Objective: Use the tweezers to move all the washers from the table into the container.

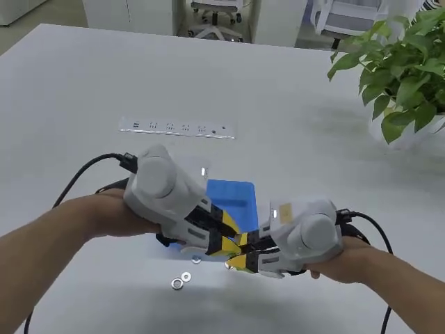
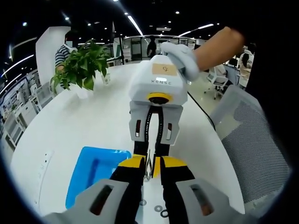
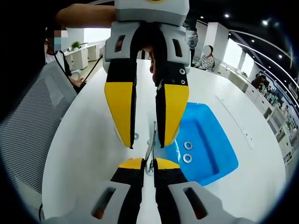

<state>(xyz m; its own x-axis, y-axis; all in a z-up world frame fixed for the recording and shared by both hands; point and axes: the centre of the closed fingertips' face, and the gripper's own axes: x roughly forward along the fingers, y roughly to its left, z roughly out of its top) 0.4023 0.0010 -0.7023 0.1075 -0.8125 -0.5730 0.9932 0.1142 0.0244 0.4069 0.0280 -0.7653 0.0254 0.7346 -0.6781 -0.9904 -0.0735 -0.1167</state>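
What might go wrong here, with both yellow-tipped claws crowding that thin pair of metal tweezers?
First, the thin metal tweezers stand between the jaws of both the right gripper and the left gripper; with so little room they might slip and fall. Second, small silver washers lie close by on the white table; a dropped tool or a low jaw may knock them away from the blue plastic tray.

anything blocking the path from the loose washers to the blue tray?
Nothing visible. The washers lie on the table just off the blue tray. The left gripper and right gripper, meeting at the tweezers, hang over that gap.
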